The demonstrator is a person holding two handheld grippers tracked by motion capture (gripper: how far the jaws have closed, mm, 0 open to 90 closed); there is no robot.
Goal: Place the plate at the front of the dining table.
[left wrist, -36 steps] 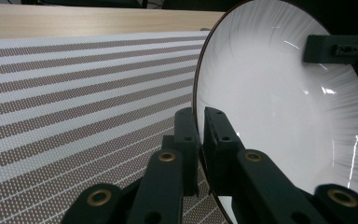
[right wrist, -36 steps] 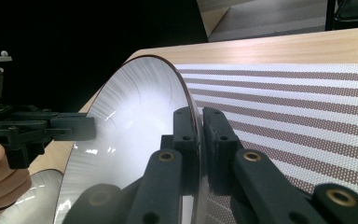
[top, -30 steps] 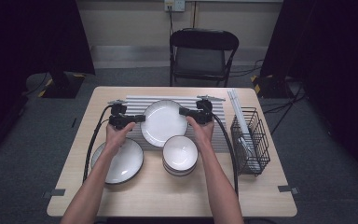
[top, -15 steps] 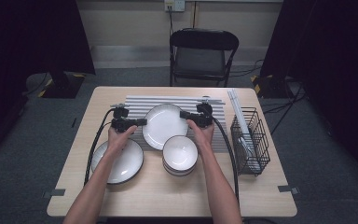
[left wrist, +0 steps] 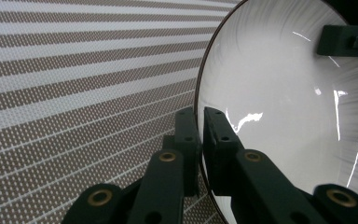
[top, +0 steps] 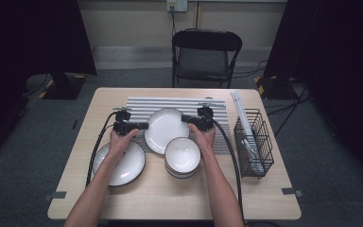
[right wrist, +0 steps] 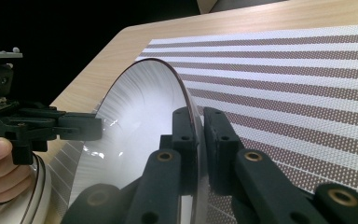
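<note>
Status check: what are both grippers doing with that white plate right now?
Left gripper and right gripper: both shut on opposite rims of the white plate. Plate over the striped mat. Stacked bowls sit close in front.

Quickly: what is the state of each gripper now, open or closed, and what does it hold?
Left gripper: closed on the left rim of the white plate.
Right gripper: closed on the right rim of the same plate.
</note>
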